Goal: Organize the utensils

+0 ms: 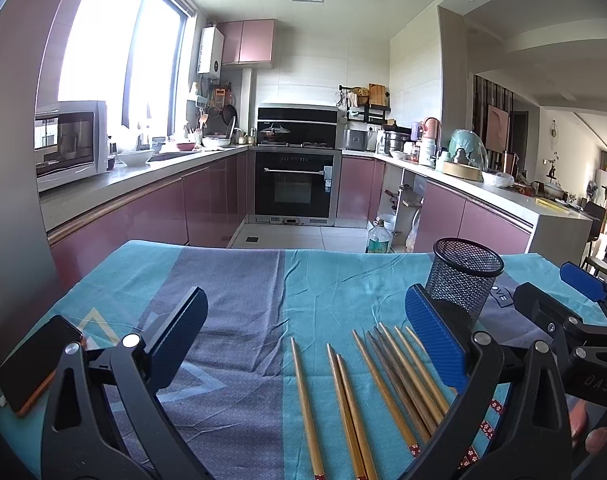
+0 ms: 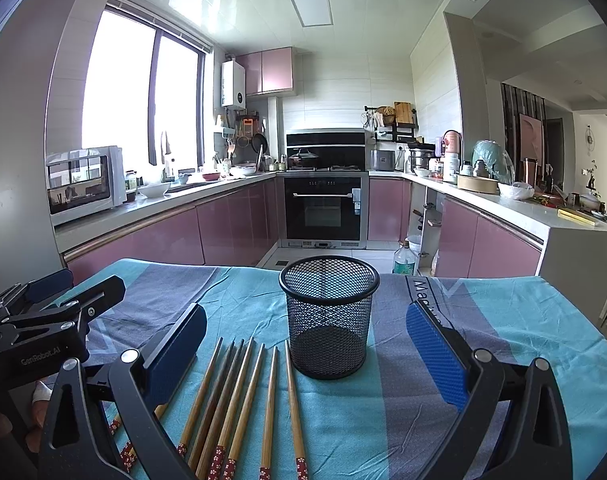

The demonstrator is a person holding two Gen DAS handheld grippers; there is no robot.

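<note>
Now the mesh cup stands upright on the cloth, with chopsticks lying just beside it. Both the left gripper and the right gripper have jaws wide apart, holding nothing.

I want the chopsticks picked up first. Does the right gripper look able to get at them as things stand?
Probably yes. The right gripper is open, and the chopsticks lie flat on the cloth between its fingers, uncovered. The mesh cup stands beyond their tips, not across them.
</note>
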